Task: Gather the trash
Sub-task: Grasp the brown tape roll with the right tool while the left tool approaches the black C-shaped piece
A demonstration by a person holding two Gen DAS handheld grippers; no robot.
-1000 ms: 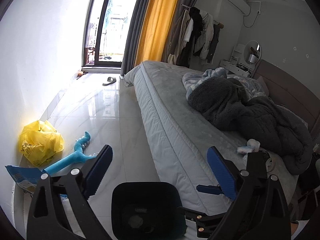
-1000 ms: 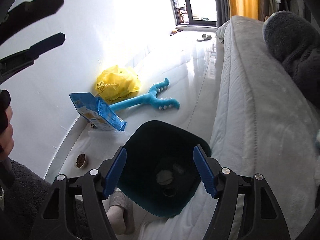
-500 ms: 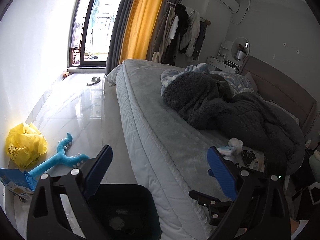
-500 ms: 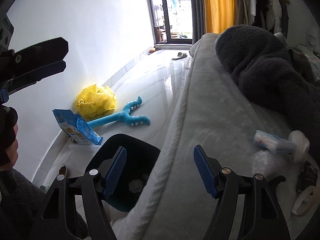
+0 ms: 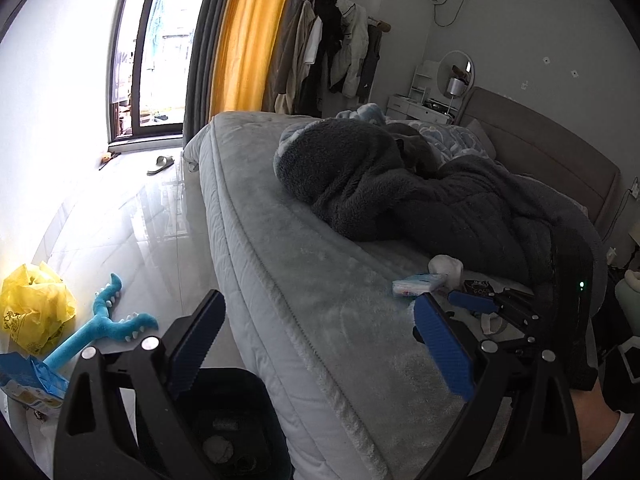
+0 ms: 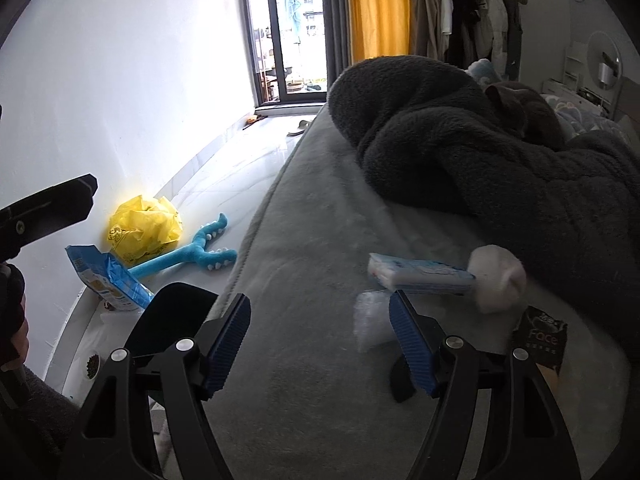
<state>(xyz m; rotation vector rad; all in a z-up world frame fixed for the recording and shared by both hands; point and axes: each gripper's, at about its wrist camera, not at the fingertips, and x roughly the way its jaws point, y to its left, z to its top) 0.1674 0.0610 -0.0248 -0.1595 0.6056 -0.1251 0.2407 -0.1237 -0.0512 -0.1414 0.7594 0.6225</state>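
On the grey bed (image 6: 312,264) lie a blue-white tissue pack (image 6: 420,274), a white tissue wad (image 6: 498,280), a scrap of clear plastic (image 6: 370,320) and a black packet (image 6: 542,338). My right gripper (image 6: 320,344) hovers open just short of them, the clear plastic beside its right finger, nothing between the pads. My left gripper (image 5: 320,344) is open too and empty, over the bed's edge, with the tissue pack (image 5: 418,283) and wad (image 5: 446,268) ahead on its right. The black bin (image 5: 224,420) stands on the floor below its left finger, with scraps inside.
A dark fleece blanket (image 6: 500,160) is heaped behind the trash. Along the wall on the floor lie a yellow plastic bag (image 6: 144,232), a blue toy (image 6: 188,256), a blue snack bag (image 6: 108,280) and a small food bowl (image 6: 92,364). The bin (image 6: 172,320) stands against the bedside.
Both grippers have swung right, away from above the bin and over the bed. The tissue pack, wad and packets have come closer in the right wrist view. Both stay open.
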